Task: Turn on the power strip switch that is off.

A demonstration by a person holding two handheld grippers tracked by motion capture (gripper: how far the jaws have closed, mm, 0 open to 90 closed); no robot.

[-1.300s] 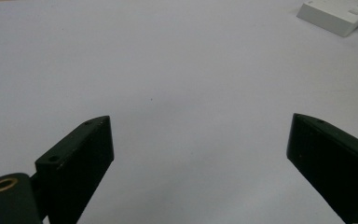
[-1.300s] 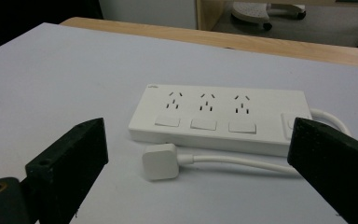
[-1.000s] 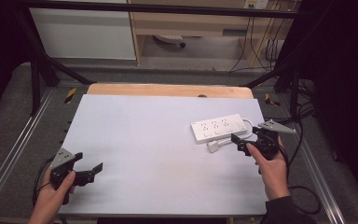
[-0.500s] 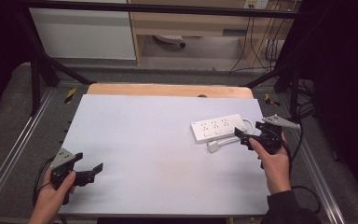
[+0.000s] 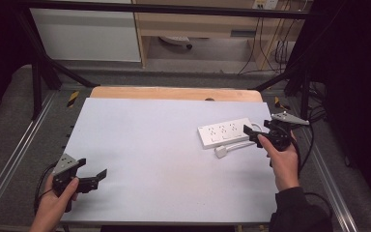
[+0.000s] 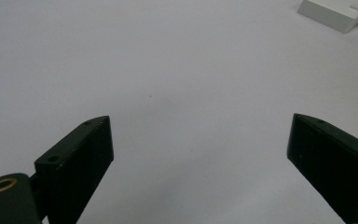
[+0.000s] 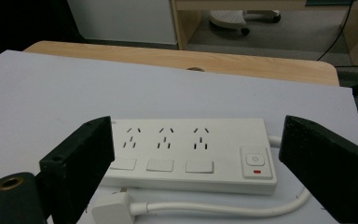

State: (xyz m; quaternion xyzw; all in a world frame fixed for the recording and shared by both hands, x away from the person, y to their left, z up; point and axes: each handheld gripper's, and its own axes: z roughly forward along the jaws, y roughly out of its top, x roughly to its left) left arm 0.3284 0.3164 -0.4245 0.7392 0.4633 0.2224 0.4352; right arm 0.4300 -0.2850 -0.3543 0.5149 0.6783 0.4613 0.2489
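Note:
A white power strip (image 5: 224, 133) with three sockets and a switch lies at the right of the white table top (image 5: 164, 145). Its white plug (image 5: 221, 152) rests on the table just in front of it, at the end of the strip's cable. My right gripper (image 5: 253, 135) is open at the strip's right end, with nothing between its jaws. In the right gripper view the power strip (image 7: 191, 151) lies between and beyond the wide-open jaws, and the plug (image 7: 112, 207) is near the left jaw. My left gripper (image 5: 92, 168) is open over bare table at the front left.
A wooden edge (image 5: 174, 93) borders the table at the far side. Metal rails (image 5: 14, 159) run along both sides. A white cabinet (image 5: 87, 34) and a shelf with cables stand beyond the table. In the left gripper view a corner of the power strip (image 6: 335, 11) shows far off.
My right gripper has moved a little farther from the person and to the right, along the strip's right end. The left gripper has hardly moved.

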